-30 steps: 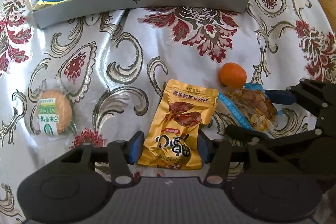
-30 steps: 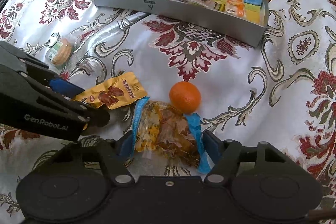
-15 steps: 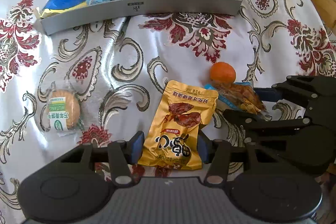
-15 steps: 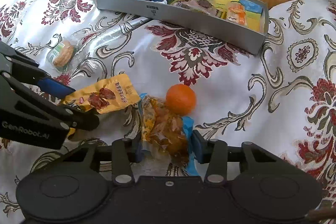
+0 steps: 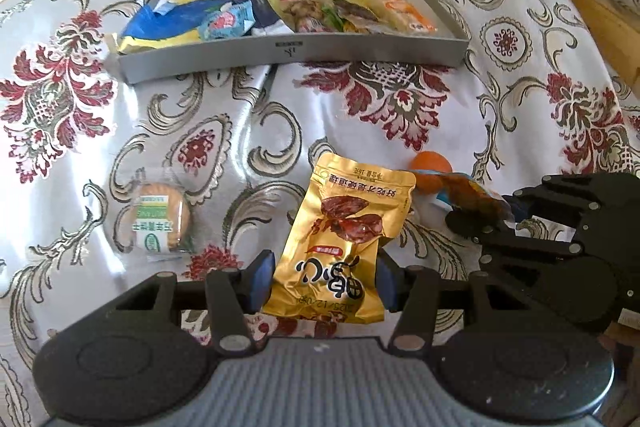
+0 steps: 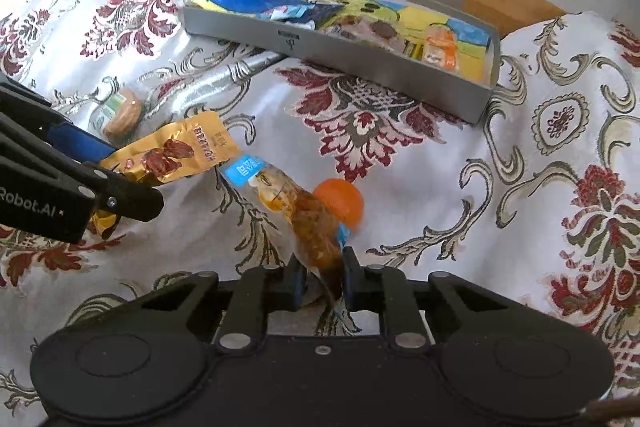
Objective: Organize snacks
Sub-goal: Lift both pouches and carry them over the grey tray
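Gold foil glints between our left gripper's [image 5: 324,283] blue-padded fingers [image 5: 262,281], which grip the lower end of a flat golden snack pouch printed with brown dried fruit [image 5: 344,235]; its upper part fans out free above the patterned silver-and-red tablecloth [image 5: 224,147]. Our right gripper [image 6: 322,285] has its fingers pinched tight on the tail of a clear, blue-edged packet of brown glazed snack [image 6: 308,223], which tilts up and away from us, just in front of a small orange fruit [image 6: 344,203] resting on the cloth. A round biscuit in a clear wrapper with a green label [image 5: 160,219] lies apart to the left, untouched.

We judge both packets are up and ready to carry to the shallow grey rectangular tray [image 5: 292,53] at the far side of the desk, already partly filled with colourful packets. To do it well, we keep both grips firm, since each holds only a thin end of slippery film. We lift enough to clear the tray's near wall and keep the grippers apart, so the dangling packets do not brush each other or nudge the orange. Free spots look likeliest toward the tray's middle and right; we let go only once each packet is over bare floor.
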`<control>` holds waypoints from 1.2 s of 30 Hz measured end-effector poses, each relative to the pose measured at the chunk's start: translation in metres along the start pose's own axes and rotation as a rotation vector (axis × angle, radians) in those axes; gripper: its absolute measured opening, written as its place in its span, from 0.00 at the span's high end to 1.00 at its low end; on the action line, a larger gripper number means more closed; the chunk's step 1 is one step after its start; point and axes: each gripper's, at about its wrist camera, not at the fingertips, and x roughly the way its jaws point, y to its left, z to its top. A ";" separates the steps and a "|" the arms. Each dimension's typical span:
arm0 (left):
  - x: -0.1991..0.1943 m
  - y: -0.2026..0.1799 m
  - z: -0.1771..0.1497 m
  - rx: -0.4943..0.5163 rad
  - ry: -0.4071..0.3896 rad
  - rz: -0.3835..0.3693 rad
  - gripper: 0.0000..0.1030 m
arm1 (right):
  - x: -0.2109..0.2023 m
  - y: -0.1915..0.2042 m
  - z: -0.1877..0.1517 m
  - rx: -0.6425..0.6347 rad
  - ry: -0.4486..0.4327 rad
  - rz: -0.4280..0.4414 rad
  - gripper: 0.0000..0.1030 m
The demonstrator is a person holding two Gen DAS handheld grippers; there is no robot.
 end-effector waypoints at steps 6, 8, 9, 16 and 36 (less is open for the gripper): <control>-0.012 0.002 0.002 -0.009 -0.034 0.009 0.45 | -0.015 0.000 0.000 0.018 -0.043 -0.014 0.82; -0.015 0.003 0.003 -0.016 -0.044 0.012 0.45 | -0.021 0.000 0.001 0.021 -0.060 -0.018 0.82; -0.016 0.004 0.004 -0.019 -0.048 0.013 0.45 | -0.024 0.000 0.001 0.023 -0.068 -0.019 0.82; -0.021 0.006 0.005 -0.028 -0.062 0.015 0.45 | -0.037 -0.001 0.002 0.033 -0.122 -0.028 0.82; -0.032 0.025 0.074 -0.149 -0.260 0.093 0.45 | -0.044 -0.028 0.035 0.133 -0.348 -0.106 0.82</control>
